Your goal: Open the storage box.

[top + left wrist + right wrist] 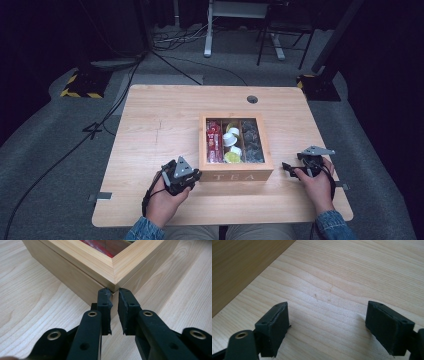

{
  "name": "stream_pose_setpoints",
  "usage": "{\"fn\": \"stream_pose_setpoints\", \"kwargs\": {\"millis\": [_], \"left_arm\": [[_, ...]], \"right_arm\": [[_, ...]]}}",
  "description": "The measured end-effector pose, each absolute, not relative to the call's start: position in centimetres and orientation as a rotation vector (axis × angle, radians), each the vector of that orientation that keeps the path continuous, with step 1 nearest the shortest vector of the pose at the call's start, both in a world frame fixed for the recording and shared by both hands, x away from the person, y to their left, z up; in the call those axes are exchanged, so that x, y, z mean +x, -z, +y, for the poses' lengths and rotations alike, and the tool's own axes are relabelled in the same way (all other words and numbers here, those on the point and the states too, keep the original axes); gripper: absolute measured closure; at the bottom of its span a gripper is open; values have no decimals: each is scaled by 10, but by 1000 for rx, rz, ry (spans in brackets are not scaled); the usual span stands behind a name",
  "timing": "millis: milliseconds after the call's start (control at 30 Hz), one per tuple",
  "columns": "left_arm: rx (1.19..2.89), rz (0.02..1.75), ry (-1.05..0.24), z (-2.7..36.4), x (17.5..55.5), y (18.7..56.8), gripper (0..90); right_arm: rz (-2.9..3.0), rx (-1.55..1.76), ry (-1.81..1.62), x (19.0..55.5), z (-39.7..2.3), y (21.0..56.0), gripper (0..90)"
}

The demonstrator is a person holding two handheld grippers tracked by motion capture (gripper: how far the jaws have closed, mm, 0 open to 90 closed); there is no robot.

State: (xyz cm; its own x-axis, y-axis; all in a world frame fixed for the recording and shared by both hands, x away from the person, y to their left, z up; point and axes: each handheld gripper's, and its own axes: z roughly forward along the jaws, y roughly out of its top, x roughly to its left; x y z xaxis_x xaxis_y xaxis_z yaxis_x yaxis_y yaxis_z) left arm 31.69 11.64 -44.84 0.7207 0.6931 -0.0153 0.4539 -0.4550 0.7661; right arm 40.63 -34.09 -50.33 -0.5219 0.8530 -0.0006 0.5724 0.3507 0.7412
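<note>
tea box [236, 150] sits near the middle of the tabletop [160, 125], a little toward my side, its front panel marked "tea" facing me. the lid, a wooden frame with a clear pane, is down and flush on the body; through the pane i note three compartments: red packets at the left, white and yellow pods in the middle, dark packets at the right.

progress, as i judge it: the work in hand appears to be opening the box, and it is at the very start. the lid is not yet raised and i see no gap along the seam. what is done is the approach of the left gripper [194, 176] to the box's near left corner. what is left is the lift itself, and whatever follows with the contents.

jaws, left: in the left gripper view the left gripper [114, 293] has its jaws drawn almost together, a narrow slit between the pads, with the tips right at the corner of the box where lid meets body. the tips touch or all but touch the wood there; i cannot tell for certain whether they pinch the lid's corner edge. nothing else is between them.

jaws, right: the right gripper [327, 322] has its jaws wide apart over bare tabletop, holding nothing. in the high view the right gripper [289, 167] rests just to the right of the box, apart from it.
</note>
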Motion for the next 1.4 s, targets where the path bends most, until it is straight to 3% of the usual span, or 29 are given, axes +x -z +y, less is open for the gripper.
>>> {"fn": "stream_pose_setpoints", "kwargs": {"millis": [167,400,533,633,900,1400], "left_arm": [[2137,849,-395,115,320,443,794],[2146,843,-366,114,325,436,773],[2138,837,-369,115,327,429,770],[2136,837,-374,114,327,426,770],[2122,833,-371,115,329,423,770],[2120,840,-385,113,331,420,768]], "right_arm": [[2262,1284,-1011,401,-345,499,201],[2266,1127,-1129,371,-338,453,219],[2325,1085,-1112,362,-328,445,238],[2350,1085,-1123,357,-322,443,284],[2333,1001,-1238,352,-299,429,322],[2367,916,-1199,364,-267,434,371]]}}
